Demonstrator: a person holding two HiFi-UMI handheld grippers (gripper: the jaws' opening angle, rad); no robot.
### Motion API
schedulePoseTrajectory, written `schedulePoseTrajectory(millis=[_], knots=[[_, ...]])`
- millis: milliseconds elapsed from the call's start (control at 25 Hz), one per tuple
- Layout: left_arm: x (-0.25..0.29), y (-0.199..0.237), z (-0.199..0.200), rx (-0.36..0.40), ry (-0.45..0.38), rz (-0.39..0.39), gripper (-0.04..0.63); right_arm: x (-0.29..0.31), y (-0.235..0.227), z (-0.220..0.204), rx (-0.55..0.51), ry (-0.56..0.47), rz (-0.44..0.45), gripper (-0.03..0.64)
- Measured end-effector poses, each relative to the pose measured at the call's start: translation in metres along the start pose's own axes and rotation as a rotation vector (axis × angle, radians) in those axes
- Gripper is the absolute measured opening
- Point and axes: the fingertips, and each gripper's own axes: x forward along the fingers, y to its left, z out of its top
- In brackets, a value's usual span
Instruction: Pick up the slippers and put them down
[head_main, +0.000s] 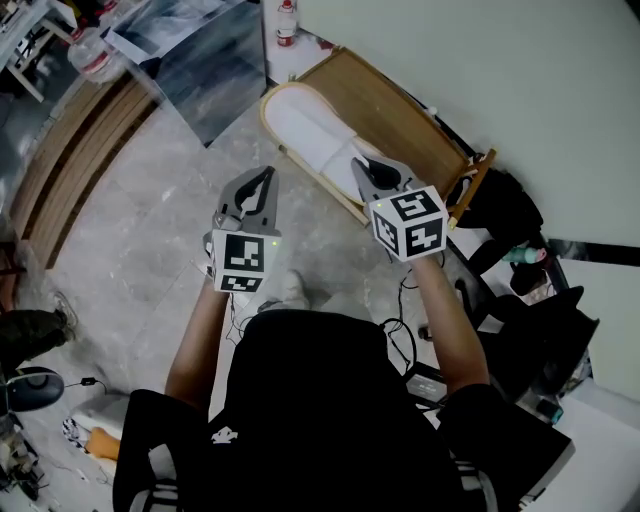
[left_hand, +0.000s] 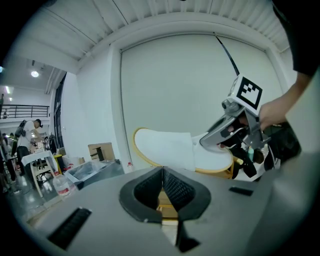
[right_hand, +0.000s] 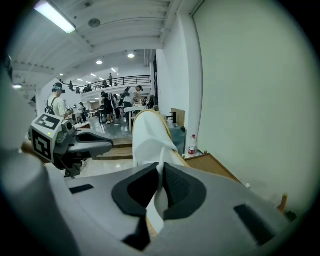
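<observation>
We look down on a pale marbled floor (head_main: 150, 210) meeting a plain white wall (head_main: 480, 60), with a low wooden rack (head_main: 405, 120) set along the wall's foot. A person in a dark top (head_main: 320, 400) stands below us with both forearms stretched forward, a gripper in each hand. One white slipper (head_main: 305, 135) with a tan rim around its sole is in front of the rack's near edge, its toe pointing away from the person; we cannot tell whether it touches the rack. The right gripper (right_hand: 161, 172) holds it, its claw pinched narrow on a fold of the slipper's white upper, and the slipper rises on edge beyond the jaws. The left gripper (left_hand: 162, 172) is beside the right one, well apart from the slipper, its claw closed with the pads meeting and nothing between them. A small bottle (head_main: 286, 22) with a red label stands on the floor by the wall's corner, beyond the slipper.
</observation>
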Motion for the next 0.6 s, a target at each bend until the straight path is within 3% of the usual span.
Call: schedulePoseTrajectory(millis=[600], knots=[[-0.007, -0.033, -0.056, -0.079, 0.102, 0.043, 0.005, 0.006, 0.006, -0.07, 0.028, 0.08, 0.082, 0.012]])
